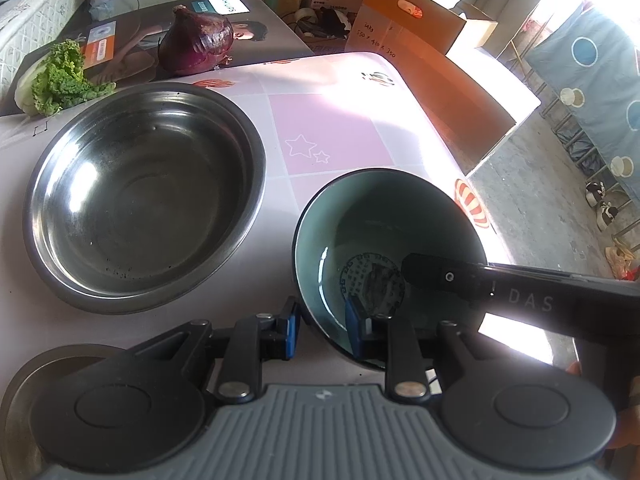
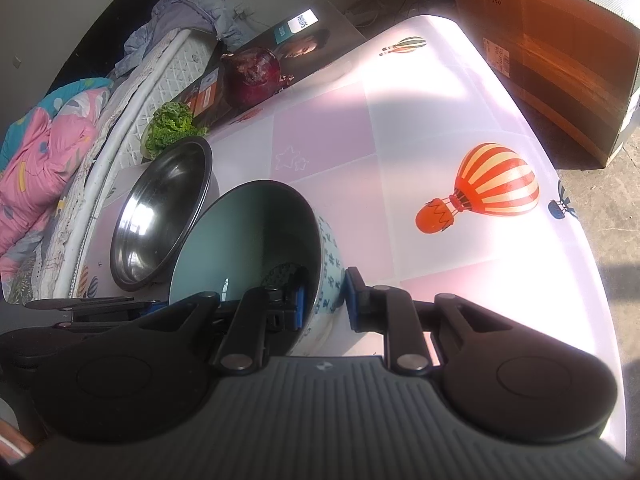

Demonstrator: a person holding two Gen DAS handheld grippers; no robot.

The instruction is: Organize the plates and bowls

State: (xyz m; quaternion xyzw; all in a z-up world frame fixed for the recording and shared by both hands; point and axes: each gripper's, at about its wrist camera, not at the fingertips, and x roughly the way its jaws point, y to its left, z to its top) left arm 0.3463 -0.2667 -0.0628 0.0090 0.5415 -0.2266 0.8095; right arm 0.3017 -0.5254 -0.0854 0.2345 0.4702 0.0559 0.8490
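Ceramic bowl (image 1: 384, 240), one, celadon inside with blue characters outside, sits on the table (image 1: 332, 132) with both tools straddling its rim. Left gripper (image 1: 320, 330): jaws apart, one blue pad outside the wall, one inside, gaps visible. Right gripper (image 2: 325, 300): jaws apart likewise, one pad inside, one just beside the outer wall. Steel basin (image 1: 144, 196), one, stands just beside the bowl. Beyond it: one red onion (image 1: 198, 42) and one lettuce piece (image 1: 60, 78) on a printed carton (image 1: 132, 46). One metal disc (image 1: 36, 380) shows at the left view's lower edge.
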